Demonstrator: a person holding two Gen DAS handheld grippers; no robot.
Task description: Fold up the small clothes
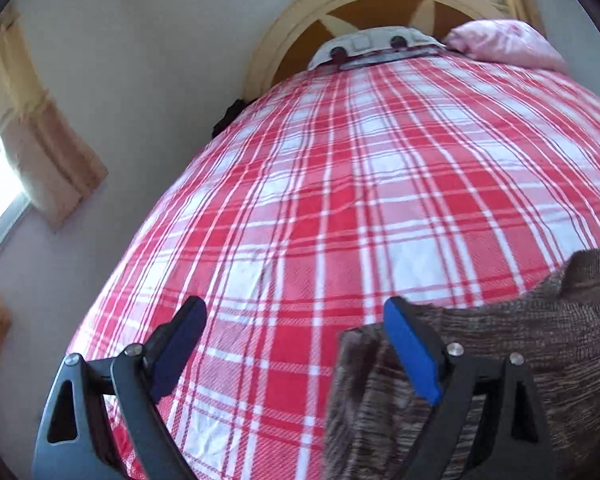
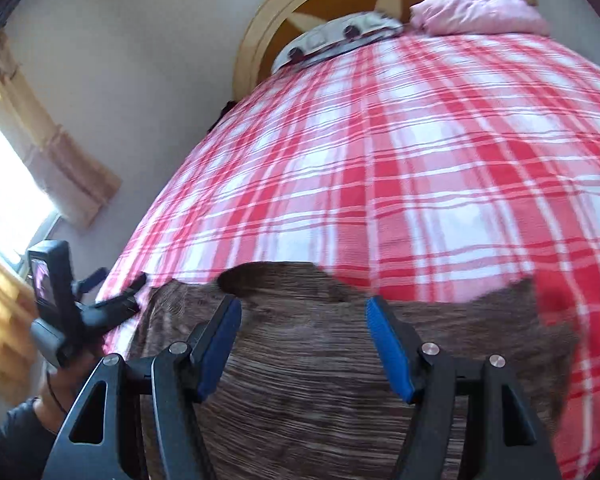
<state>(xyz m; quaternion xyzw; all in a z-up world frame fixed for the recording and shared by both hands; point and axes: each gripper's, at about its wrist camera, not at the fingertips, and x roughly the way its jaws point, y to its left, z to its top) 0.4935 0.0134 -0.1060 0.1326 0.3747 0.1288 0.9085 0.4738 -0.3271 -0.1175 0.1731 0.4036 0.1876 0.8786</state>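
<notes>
A brown knitted garment (image 2: 320, 360) lies flat on the red and white plaid bedspread (image 2: 380, 160) near the bed's front edge. My right gripper (image 2: 302, 308) is open and empty, hovering over the garment's middle. My left gripper (image 1: 296, 312) is open and empty at the garment's left edge (image 1: 480, 360); its right finger is over the cloth and its left finger is over bare bedspread (image 1: 340, 180). The left gripper also shows in the right wrist view (image 2: 112, 296), at the garment's left side.
A pink pillow (image 2: 476, 10) and a grey and white item (image 2: 336, 40) lie at the head of the bed by a cream arched headboard (image 2: 260, 32). A wall and a curtained window (image 2: 20, 180) stand to the left.
</notes>
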